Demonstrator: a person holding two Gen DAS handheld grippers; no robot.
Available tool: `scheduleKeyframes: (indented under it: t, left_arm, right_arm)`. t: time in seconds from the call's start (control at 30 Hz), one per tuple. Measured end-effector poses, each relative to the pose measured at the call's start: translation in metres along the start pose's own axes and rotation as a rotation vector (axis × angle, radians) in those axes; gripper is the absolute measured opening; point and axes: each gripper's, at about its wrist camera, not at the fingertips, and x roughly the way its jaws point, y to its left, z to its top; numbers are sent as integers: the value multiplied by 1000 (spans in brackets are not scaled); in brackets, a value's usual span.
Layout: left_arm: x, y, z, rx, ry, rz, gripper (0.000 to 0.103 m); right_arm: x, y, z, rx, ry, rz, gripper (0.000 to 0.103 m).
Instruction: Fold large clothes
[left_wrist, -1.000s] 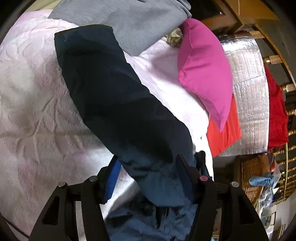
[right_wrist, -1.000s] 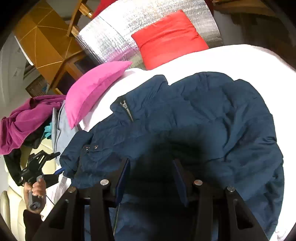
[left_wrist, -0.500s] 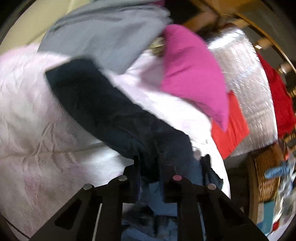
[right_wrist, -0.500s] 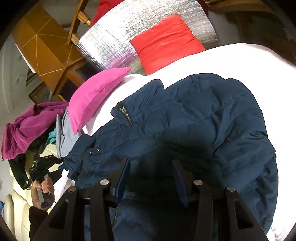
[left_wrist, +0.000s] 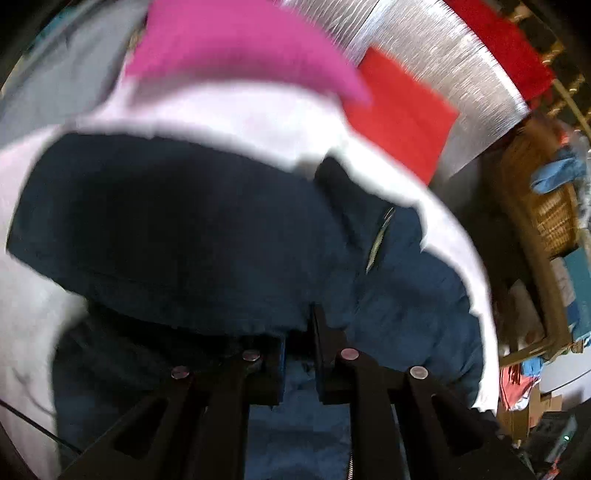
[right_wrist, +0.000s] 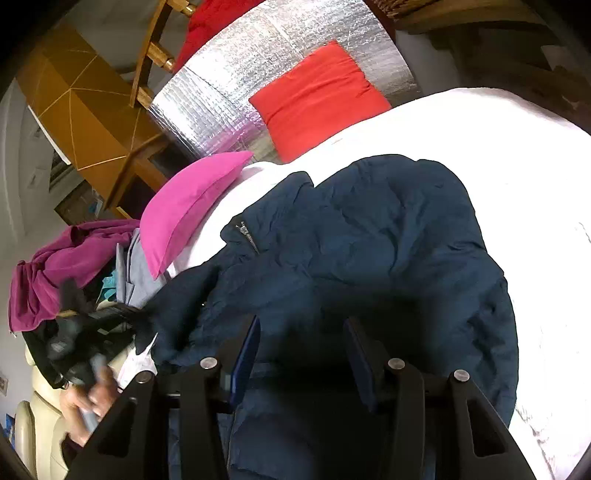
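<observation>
Left tongs pinch the soft, bulky jacket sleeve; right tongs gape empty; grip collar at 11 o'clock.

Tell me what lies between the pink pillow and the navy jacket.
Only a strip of white bedspread separates the pink pillow from the navy jacket, seen clearest in the right wrist view.

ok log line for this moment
left gripper shut on sleeve | right gripper open over jacket | bed
</observation>
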Motion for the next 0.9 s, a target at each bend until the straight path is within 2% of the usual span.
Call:
scheduleKeyframes:
  t: [0.1, 0.13, 0.17, 0.23, 0.3, 0.43, 0.63, 0.67, 0.7, 0.73, 0.8, 0.9]
  left_arm:
    - [0, 17, 1, -64, 62, -80, 18]
    - [-5, 23, 2, -87, 81, -114, 26]
    - [-13, 31, 4, -113, 106, -166, 42]
    - [-29, 43, 4, -128, 140, -214, 70]
    - [-51, 55, 4, -123, 131, -258, 70]
    - [-89, 92, 8, -157, 86, -250, 71]
    - [-106, 178, 11, -408, 20, -205, 74]
    - [-105, 188, 10, -445, 16, -214, 74]
    - [-105, 193, 10, -465, 16, -226, 74]
    - [-102, 199, 10, -486, 24, -246, 74]
    - [-98, 205, 10, -508, 39, -273, 74]
    - [-91, 205, 11, -512, 33, -273, 73]
  right_arm:
    - [1, 3, -3, -1, 15, -3, 50]
    - [1, 5, -4, -4, 18, -2, 50]
    - [1, 8, -5, -10, 22, -1, 51]
    - [4, 17, -6, -25, 32, 3, 52]
    - [8, 31, -5, -45, 41, 11, 57]
    - [19, 73, -4, -132, 65, 27, 61]
    - [55, 146, -12, -279, 125, 77, 63]
    - [64, 157, -14, -297, 138, 86, 59]
    - [75, 166, -16, -309, 152, 97, 43]
    - [85, 173, -18, -312, 169, 100, 35]
    - [105, 185, -19, -305, 179, 94, 33]
    - [126, 192, -17, -286, 167, 98, 33]
